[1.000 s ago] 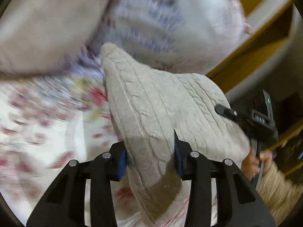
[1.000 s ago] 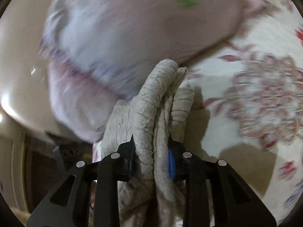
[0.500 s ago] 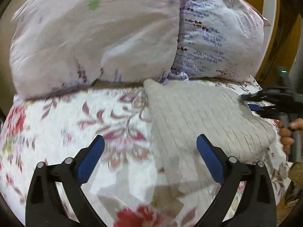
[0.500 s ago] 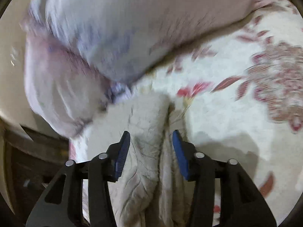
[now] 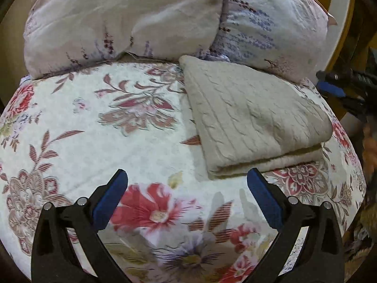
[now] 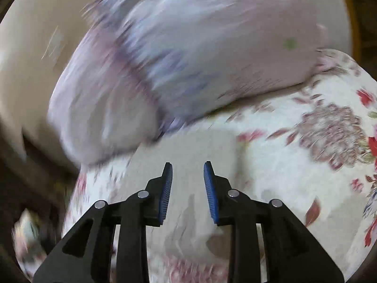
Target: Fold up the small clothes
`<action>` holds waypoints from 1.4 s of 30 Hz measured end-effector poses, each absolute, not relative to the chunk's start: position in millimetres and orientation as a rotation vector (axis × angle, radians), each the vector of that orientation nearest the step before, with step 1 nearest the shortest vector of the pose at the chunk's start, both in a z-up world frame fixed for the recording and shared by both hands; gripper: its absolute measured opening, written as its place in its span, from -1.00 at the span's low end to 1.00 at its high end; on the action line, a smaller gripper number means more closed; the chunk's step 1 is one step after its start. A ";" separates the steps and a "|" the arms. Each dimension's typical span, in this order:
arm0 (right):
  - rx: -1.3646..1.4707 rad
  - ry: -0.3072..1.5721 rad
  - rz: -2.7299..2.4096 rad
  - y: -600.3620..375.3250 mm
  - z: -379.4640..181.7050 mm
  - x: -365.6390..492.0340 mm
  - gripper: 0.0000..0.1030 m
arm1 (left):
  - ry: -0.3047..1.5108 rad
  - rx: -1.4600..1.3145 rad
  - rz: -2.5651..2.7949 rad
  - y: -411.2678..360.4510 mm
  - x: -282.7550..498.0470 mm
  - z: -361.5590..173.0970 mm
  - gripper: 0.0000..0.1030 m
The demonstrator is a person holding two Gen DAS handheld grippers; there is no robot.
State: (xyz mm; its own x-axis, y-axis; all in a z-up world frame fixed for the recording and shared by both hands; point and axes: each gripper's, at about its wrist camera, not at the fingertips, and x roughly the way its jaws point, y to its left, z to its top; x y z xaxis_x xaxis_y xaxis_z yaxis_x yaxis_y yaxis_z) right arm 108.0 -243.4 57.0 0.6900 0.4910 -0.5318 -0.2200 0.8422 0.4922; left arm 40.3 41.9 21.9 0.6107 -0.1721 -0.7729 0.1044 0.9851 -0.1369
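Observation:
A beige cable-knit sweater (image 5: 249, 115) lies folded flat on the floral bedspread (image 5: 99, 146), its far corner against the pillows. My left gripper (image 5: 187, 188) is wide open and empty, just in front of the sweater's near folded edge. My right gripper (image 6: 188, 184) is open and empty above the sweater (image 6: 188, 155), which is blurred in the right wrist view. The right gripper also shows in the left wrist view (image 5: 334, 89), at the sweater's right side.
Two pale lilac floral pillows (image 5: 132, 21) (image 5: 271, 23) lie along the head of the bed, behind the sweater. A yellow wooden bed frame (image 5: 341, 30) stands at the right. The bed's right edge (image 5: 353, 165) drops to a dark floor.
Both grippers let go of the sweater and opened. The sweater dropped from held-up to lying folded on the bed. Both grippers drew back from it.

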 end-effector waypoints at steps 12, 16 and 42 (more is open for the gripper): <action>0.251 0.692 0.154 -255.5 13.9 40.9 0.73 | 0.955 0.007 -0.065 16.3 41.5 -6.3 0.97; 0.204 0.809 0.177 -235.5 -22.3 32.8 0.71 | 0.939 0.048 -0.044 9.4 39.9 -10.0 0.97; 0.017 0.821 0.111 -206.6 -34.7 28.8 0.97 | 0.936 0.045 -0.045 11.7 41.8 -11.2 0.97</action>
